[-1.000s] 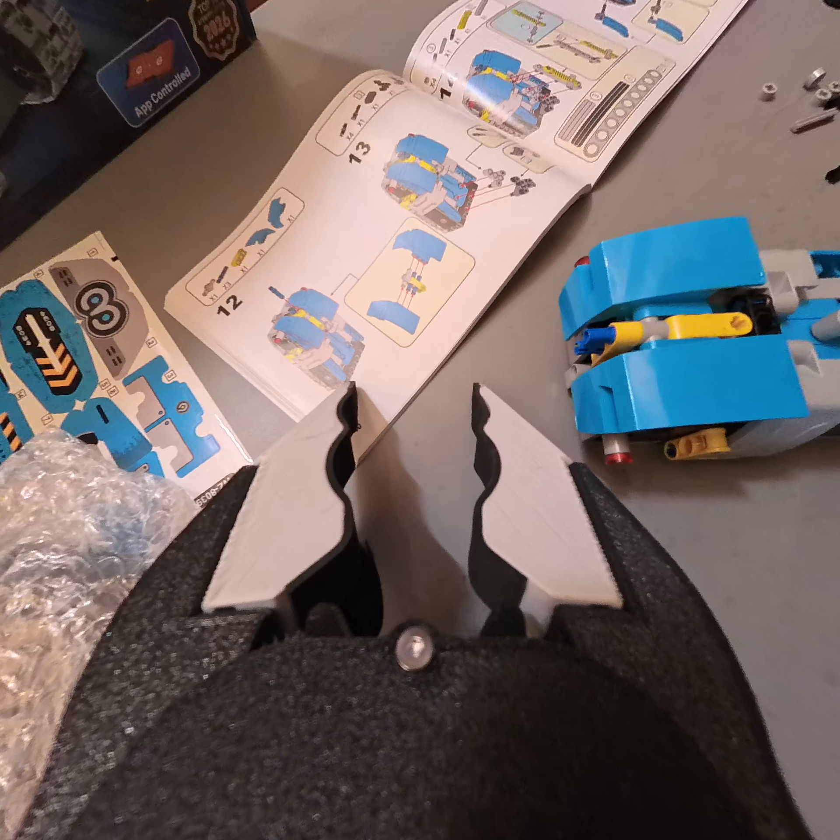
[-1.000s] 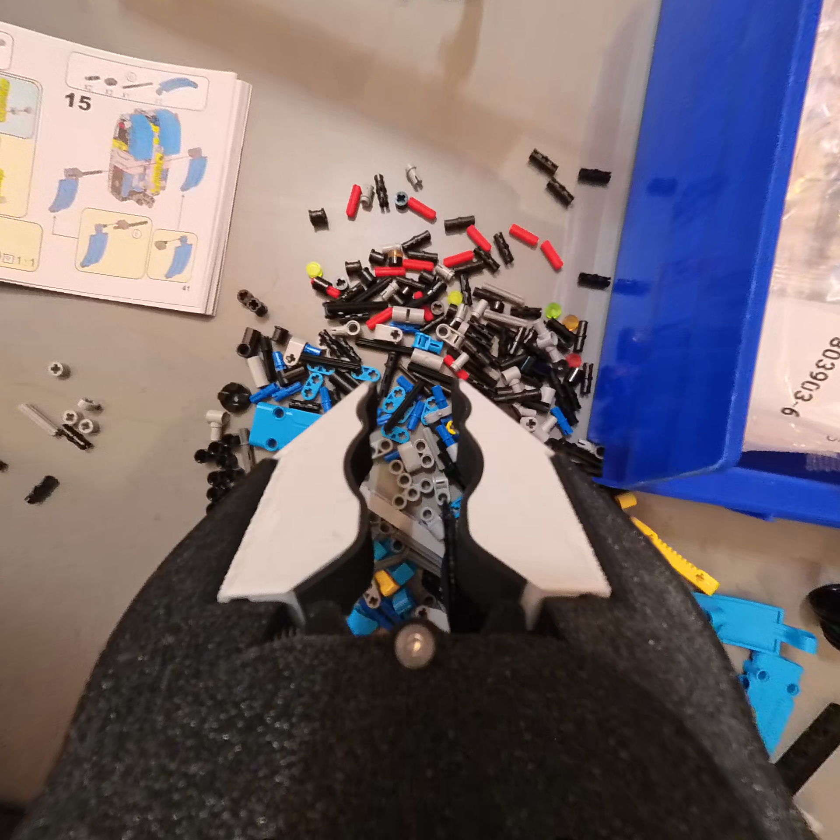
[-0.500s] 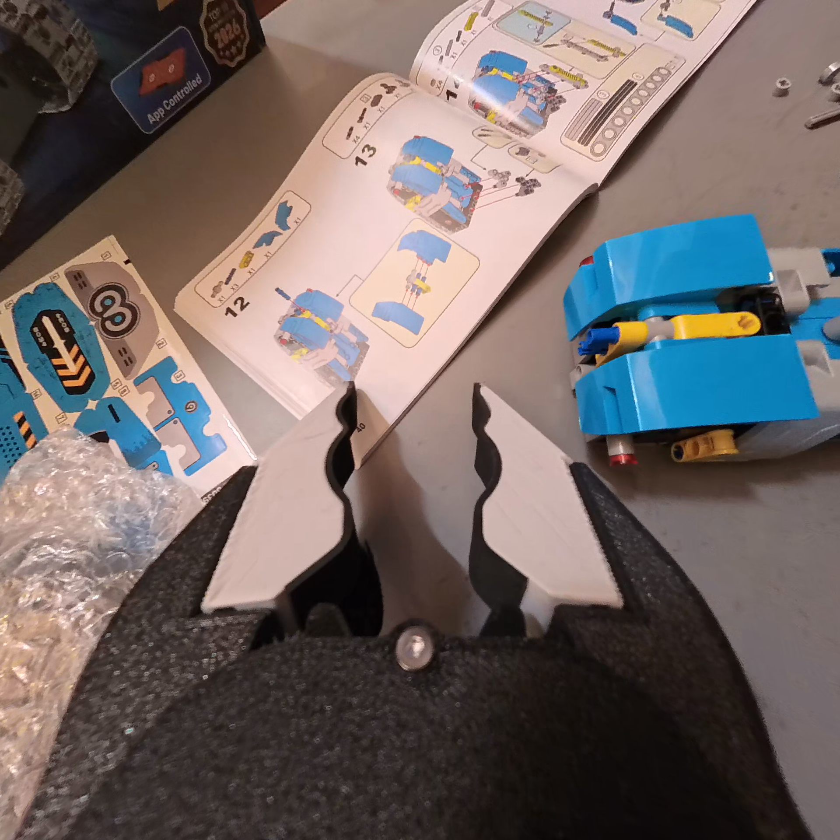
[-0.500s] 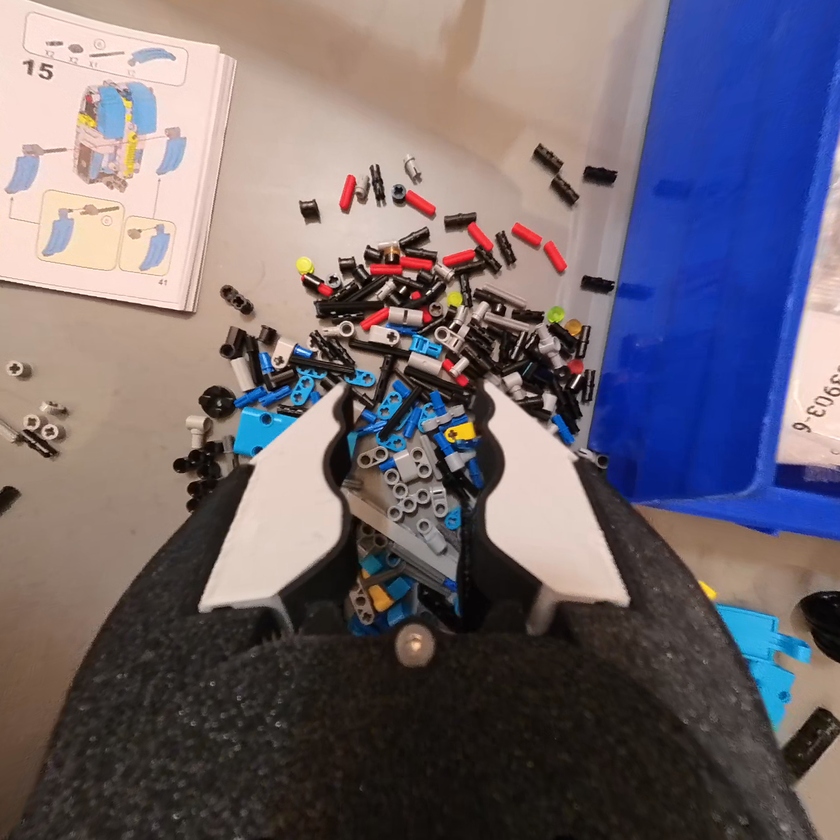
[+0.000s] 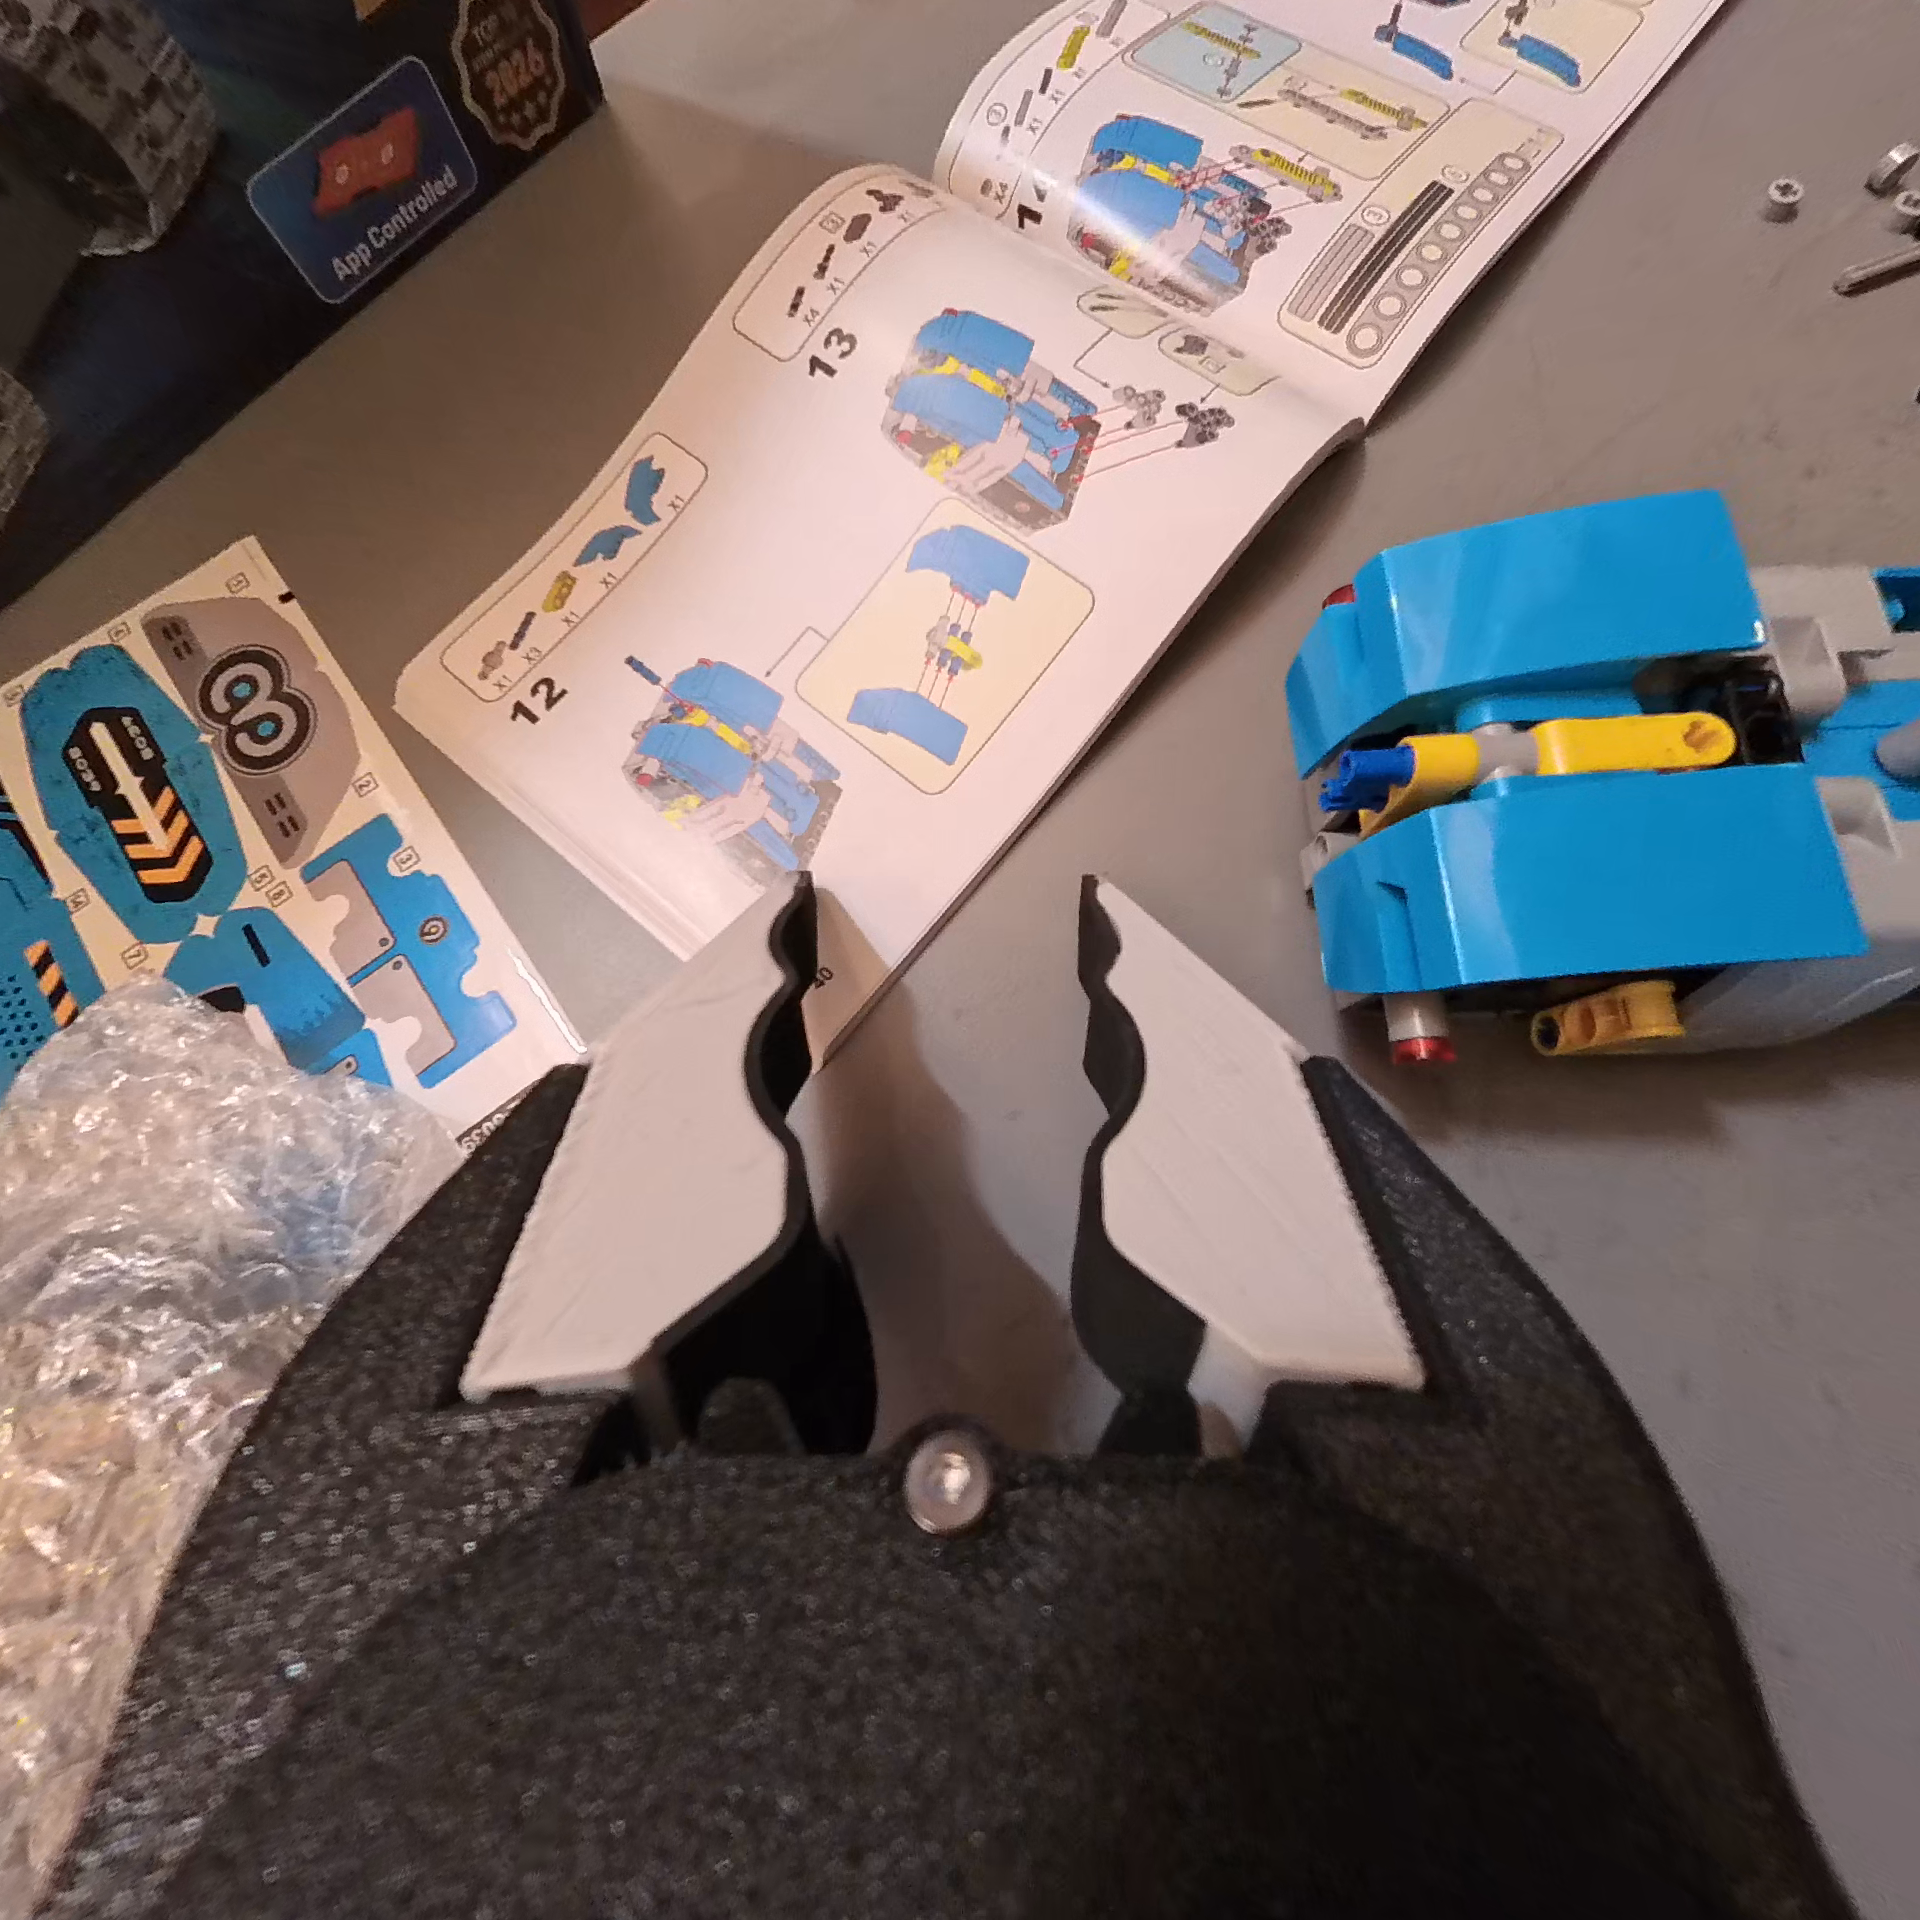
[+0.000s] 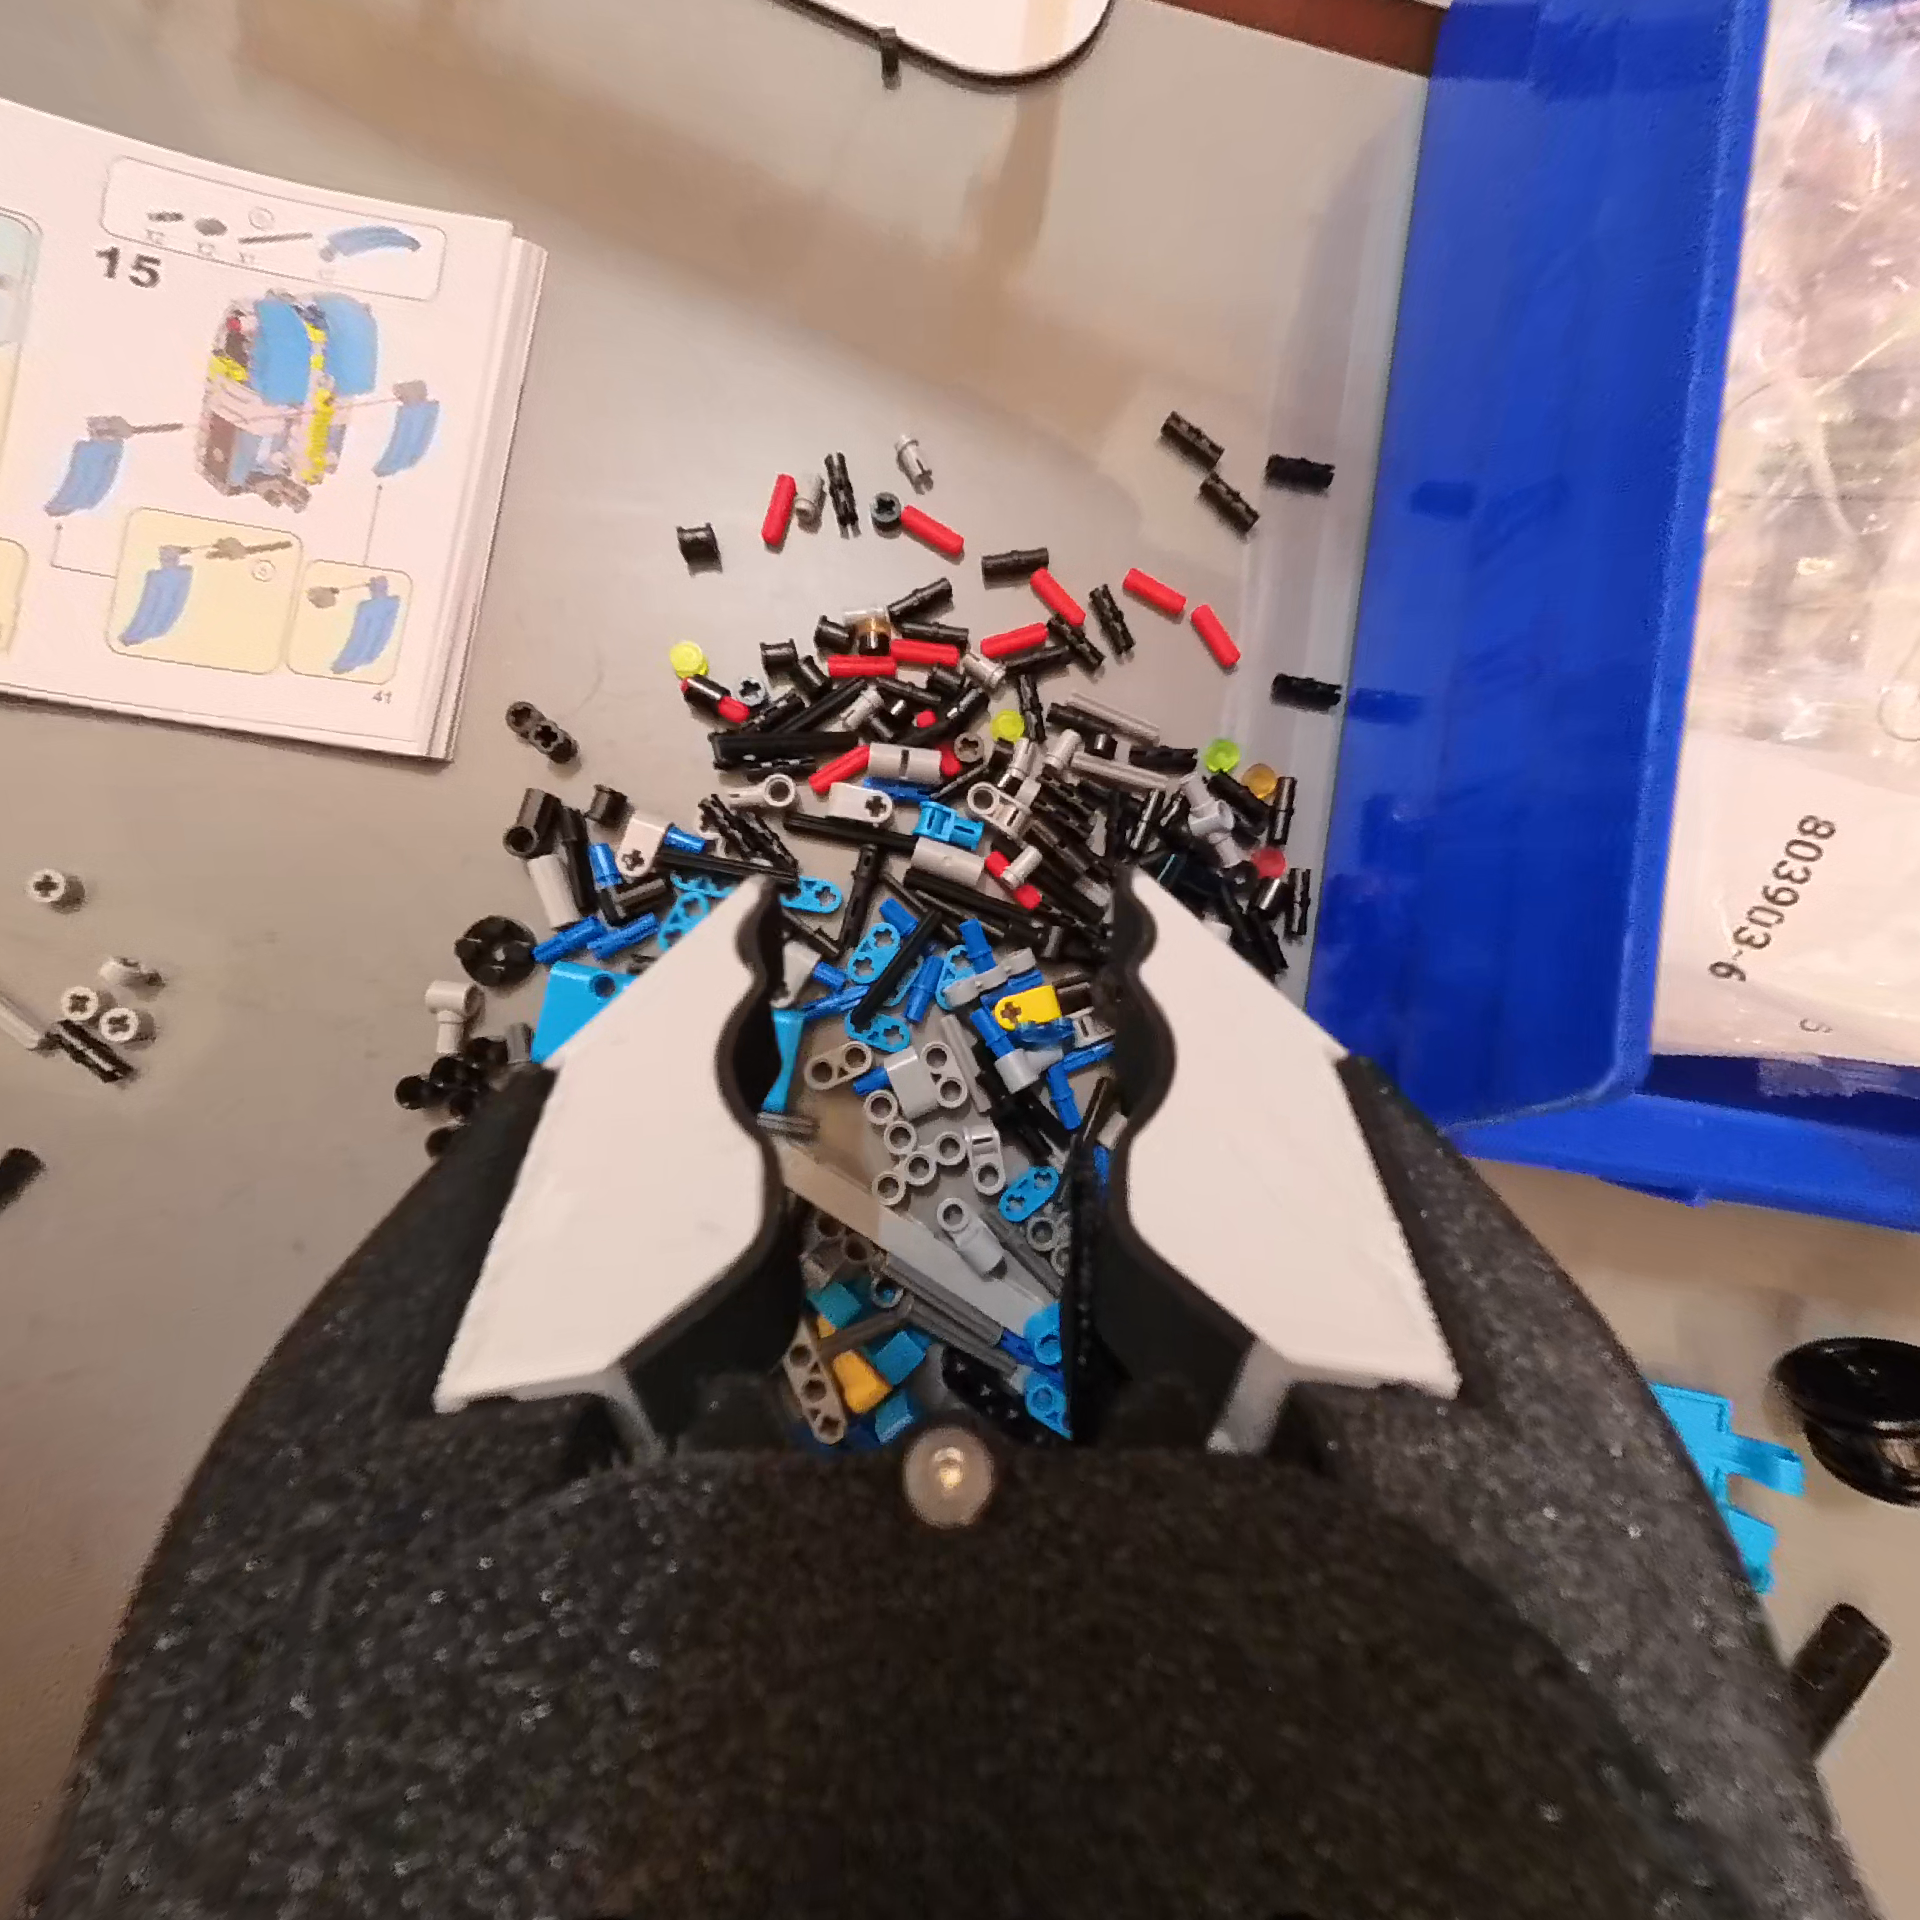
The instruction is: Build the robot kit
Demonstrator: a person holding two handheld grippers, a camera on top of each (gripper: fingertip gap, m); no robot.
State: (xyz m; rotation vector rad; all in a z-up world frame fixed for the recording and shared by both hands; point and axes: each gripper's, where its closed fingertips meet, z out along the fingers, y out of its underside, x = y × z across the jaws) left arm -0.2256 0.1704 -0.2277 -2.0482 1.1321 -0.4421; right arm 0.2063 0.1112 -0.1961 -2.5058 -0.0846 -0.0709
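My left gripper (image 5: 943, 896) is open and empty above the grey table, its left fingertip over the near corner of an open instruction booklet (image 5: 935, 499). A partly built blue, grey and yellow brick model (image 5: 1590, 769) lies to its right, apart from it. My right gripper (image 6: 945, 902) is open and empty over a pile of small loose bricks and pins (image 6: 966, 831) in black, red, blue and grey. Several grey and blue connectors lie between its fingers (image 6: 1236, 1101).
A sticker sheet (image 5: 187, 831) and crumpled clear plastic wrap (image 5: 135, 1226) lie left of the left gripper; a dark box (image 5: 312, 177) stands behind. A blue bin (image 6: 1538, 623) holding bagged parts stands right of the pile. The booklet (image 6: 260, 468) lies at the left, with light-blue panels (image 6: 1725, 1455) at the right. Left tips to right tips: about 45 centimeters.
My right gripper has opened wider and pulled back a little over the pile. The left gripper has shifted only slightly; the booklet and model sit a bit lower in its view.
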